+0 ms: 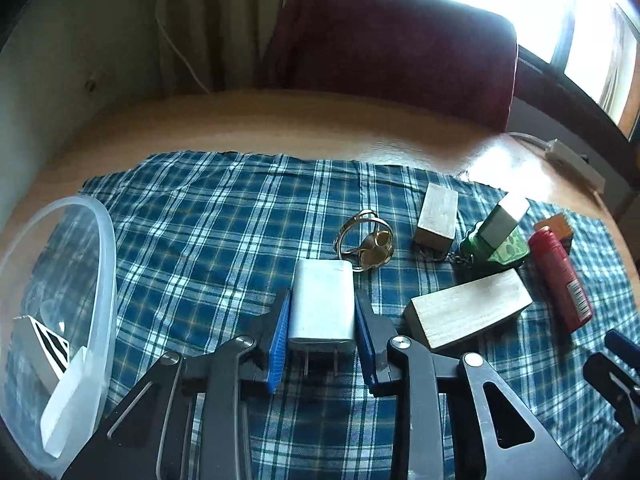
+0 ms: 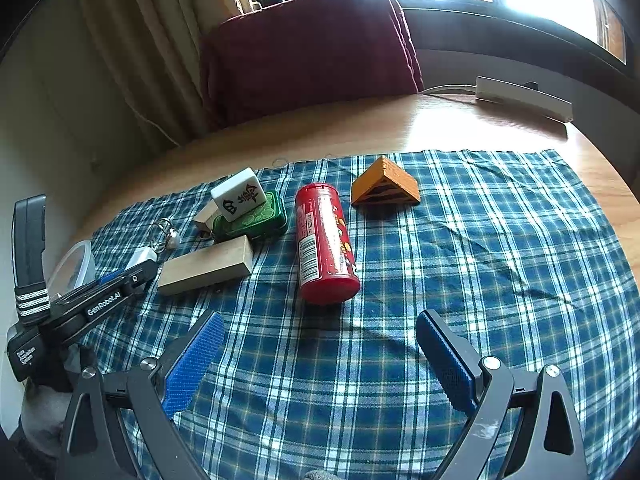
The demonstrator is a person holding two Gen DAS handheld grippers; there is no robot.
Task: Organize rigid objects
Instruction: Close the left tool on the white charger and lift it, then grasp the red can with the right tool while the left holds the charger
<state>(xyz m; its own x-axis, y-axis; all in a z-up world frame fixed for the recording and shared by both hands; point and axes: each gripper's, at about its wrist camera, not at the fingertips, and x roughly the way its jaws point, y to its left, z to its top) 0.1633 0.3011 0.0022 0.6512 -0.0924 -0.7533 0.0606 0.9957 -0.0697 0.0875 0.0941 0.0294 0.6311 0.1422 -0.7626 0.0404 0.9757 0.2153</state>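
My left gripper (image 1: 322, 296) is shut on a white charger plug (image 1: 324, 320), its prongs pointing back toward me, low over the blue plaid cloth (image 1: 224, 216). A clear plastic container (image 1: 108, 264) stands to its left with a striped tile (image 1: 44, 348) inside. To the right lie a gold ring (image 1: 364, 244), a small wooden block (image 1: 438, 218) and a large wooden block (image 1: 468, 308). A mahjong tile (image 2: 238, 194) rests on a green tin (image 2: 256, 218). My right gripper (image 2: 320, 320) is open and holds nothing, just short of a red canister (image 2: 324, 244). An orange wedge (image 2: 386, 184) lies beyond.
A maroon chair back (image 2: 304, 48) stands behind the round wooden table (image 2: 360, 128). A white power strip (image 2: 524, 98) lies at the table's far right edge. Bare plaid cloth (image 2: 500, 260) spreads to the right of the canister.
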